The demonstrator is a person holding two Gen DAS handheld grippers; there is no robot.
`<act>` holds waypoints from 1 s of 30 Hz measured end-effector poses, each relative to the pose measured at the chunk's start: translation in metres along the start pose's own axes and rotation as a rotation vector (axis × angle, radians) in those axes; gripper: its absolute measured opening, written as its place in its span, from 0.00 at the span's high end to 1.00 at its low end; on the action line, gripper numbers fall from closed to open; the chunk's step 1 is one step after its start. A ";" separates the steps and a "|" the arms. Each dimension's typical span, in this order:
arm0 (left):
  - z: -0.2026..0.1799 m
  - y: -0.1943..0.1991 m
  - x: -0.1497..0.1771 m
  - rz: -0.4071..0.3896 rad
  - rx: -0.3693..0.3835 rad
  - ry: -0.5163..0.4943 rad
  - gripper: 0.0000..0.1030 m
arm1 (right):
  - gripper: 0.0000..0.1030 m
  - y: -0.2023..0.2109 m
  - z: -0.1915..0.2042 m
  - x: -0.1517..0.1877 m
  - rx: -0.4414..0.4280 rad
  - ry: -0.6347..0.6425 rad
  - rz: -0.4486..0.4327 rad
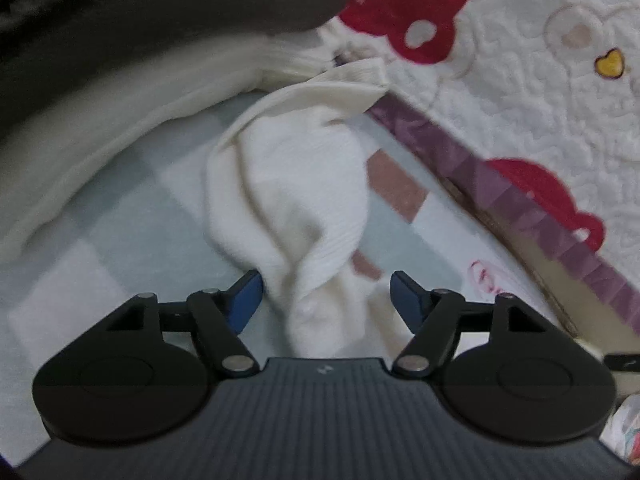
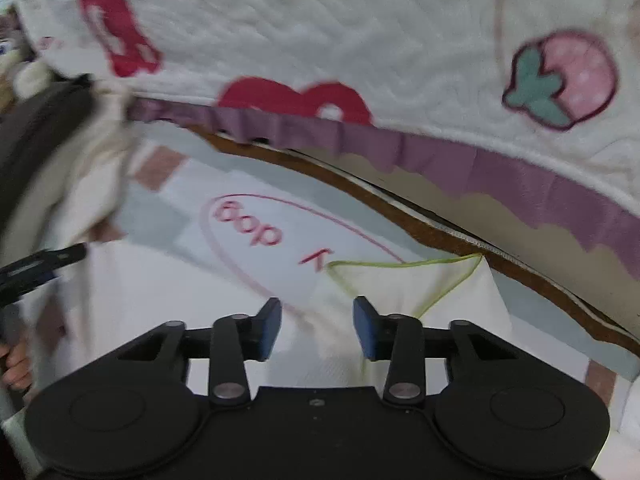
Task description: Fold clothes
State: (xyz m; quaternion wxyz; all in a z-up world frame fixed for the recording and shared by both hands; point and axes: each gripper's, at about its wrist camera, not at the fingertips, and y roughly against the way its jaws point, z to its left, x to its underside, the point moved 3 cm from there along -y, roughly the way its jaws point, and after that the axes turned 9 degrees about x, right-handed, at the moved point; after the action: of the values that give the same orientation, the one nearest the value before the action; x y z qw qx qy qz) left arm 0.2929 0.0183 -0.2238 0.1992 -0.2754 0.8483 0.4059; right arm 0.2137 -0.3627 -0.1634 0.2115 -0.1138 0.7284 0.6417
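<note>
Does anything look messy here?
Yes. The cream sleeve lies twisted and bunched between the open left gripper fingers, not flat. The white cloth with green trim ahead of the open right gripper looks smoother.

Red letters "dog" (seen upside down) stand inside a red oval on the checked sheet (image 2: 256, 224); a further letter beside them is partly hidden.

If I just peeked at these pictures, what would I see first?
Probably the cream knitted garment, bunched in a twisted heap on the checked sheet, lying between the open blue fingers of the left gripper. Next, the white quilt behind, with red shapes and a pink strawberry at the right of the right wrist view.
</note>
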 end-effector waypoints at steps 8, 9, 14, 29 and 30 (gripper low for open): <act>-0.011 0.000 -0.002 -0.030 0.029 -0.049 0.82 | 0.92 -0.042 -0.024 0.003 -0.120 -0.181 0.013; -0.011 0.002 -0.003 -0.034 0.038 -0.048 0.88 | 0.92 -0.035 -0.027 0.007 -0.147 -0.179 -0.007; -0.022 0.050 -0.003 0.017 0.008 0.109 0.93 | 0.93 0.007 -0.062 0.037 -0.129 -0.126 0.016; -0.035 0.074 0.041 0.277 -0.153 -0.037 0.93 | 0.48 0.033 -0.092 0.068 0.046 -0.030 0.030; -0.035 0.073 0.041 0.278 -0.153 -0.040 0.93 | 0.45 0.029 -0.093 0.067 0.032 -0.037 0.023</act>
State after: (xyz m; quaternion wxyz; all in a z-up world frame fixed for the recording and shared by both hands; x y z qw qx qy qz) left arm 0.2114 0.0152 -0.1840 0.1365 -0.1612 0.8407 0.4985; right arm 0.1269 -0.4425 -0.1595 0.2194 -0.0902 0.7358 0.6343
